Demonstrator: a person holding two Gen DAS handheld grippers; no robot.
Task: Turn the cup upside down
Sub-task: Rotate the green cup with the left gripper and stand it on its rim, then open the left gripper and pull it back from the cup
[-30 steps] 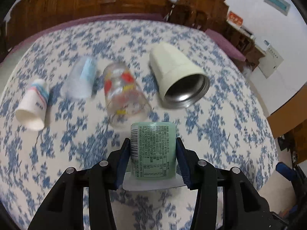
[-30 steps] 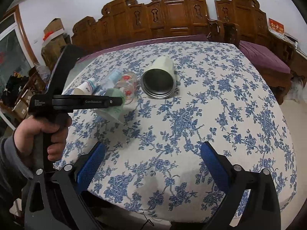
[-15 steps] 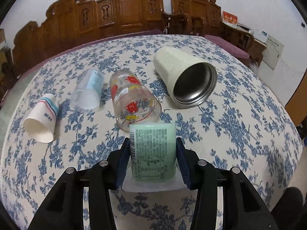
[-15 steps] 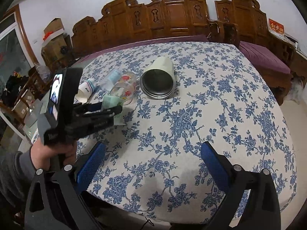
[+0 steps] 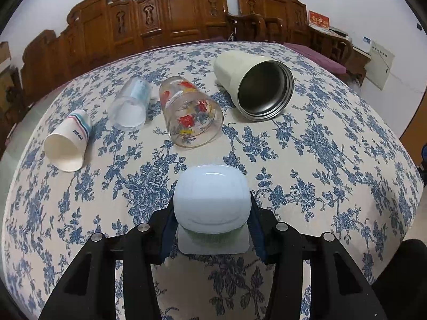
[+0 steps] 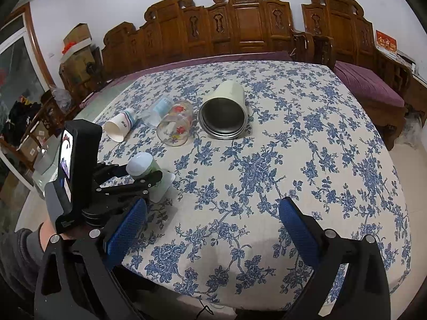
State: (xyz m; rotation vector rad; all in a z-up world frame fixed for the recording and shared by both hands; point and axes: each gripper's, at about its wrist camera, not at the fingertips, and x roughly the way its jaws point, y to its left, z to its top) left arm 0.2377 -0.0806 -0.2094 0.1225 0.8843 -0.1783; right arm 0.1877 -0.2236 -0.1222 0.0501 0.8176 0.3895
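Note:
My left gripper [image 5: 212,210] is shut on a small green cup [image 5: 212,200] with a printed label. The cup stands upside down, its white base facing up, its flared rim on or just above the tablecloth near the front left edge. In the right wrist view the same cup [image 6: 141,165] sits between the left gripper's [image 6: 149,176] fingers. My right gripper [image 6: 210,224] is open and empty over the front edge of the table, well to the right of the cup.
Several cups lie on their sides in a row behind: a white paper cup [image 5: 68,144], a clear plastic cup [image 5: 130,105], a flowered glass [image 5: 190,113] and a cream steel-lined tumbler [image 5: 256,85]. The floral table [image 6: 293,160] is backed by carved wooden benches [image 6: 240,29].
My left gripper has turned the green cup over: its labelled side faced me before, now its white base faces up. The gripper also lowered toward the table. The right gripper stayed still.

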